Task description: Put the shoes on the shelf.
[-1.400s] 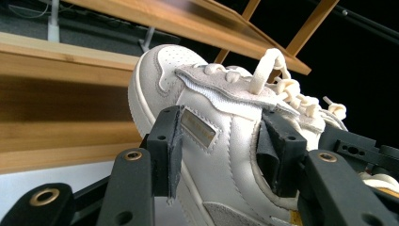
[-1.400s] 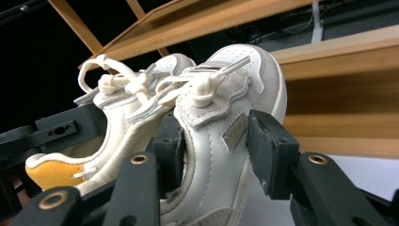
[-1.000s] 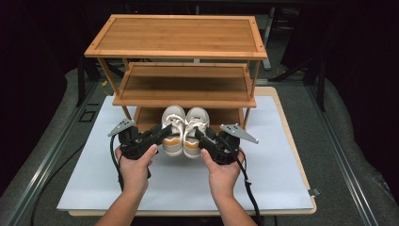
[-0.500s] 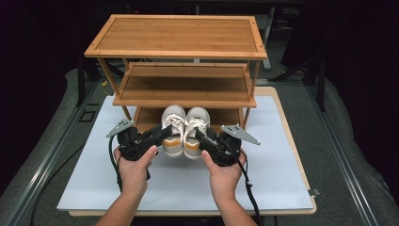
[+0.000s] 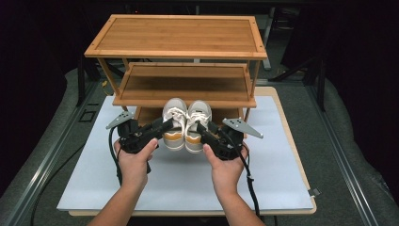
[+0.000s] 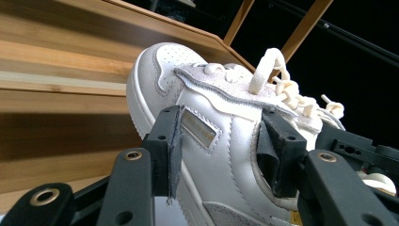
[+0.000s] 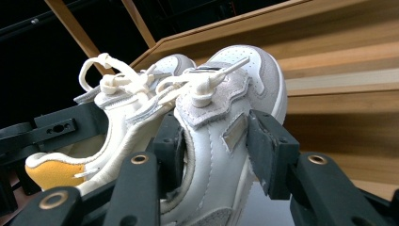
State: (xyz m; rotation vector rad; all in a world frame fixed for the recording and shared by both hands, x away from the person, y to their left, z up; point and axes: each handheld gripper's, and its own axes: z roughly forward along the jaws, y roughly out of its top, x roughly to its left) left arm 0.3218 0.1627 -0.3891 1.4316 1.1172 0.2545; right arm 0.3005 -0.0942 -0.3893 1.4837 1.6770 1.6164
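Observation:
A pair of small white sneakers with yellow heels is held side by side just in front of the wooden shoe rack [image 5: 179, 35], toes toward its lowest tier. My left gripper [image 5: 162, 127] is shut on the left sneaker [image 5: 173, 123]; in the left gripper view its pads [image 6: 171, 141] press the shoe's [image 6: 211, 108] sides below the tongue. My right gripper [image 5: 205, 130] is shut on the right sneaker [image 5: 197, 125]. In the right gripper view the jaws clamp that shoe [image 7: 221, 117] at mid-length, with the other sneaker [image 7: 117, 108] close beside it.
The rack has a wide top shelf and a narrower middle shelf [image 5: 183, 84] overhanging the shoes' toes. It stands at the back of a white mat [image 5: 282, 155] on a wooden board. Dark floor and metal rails [image 5: 42, 155] flank the board.

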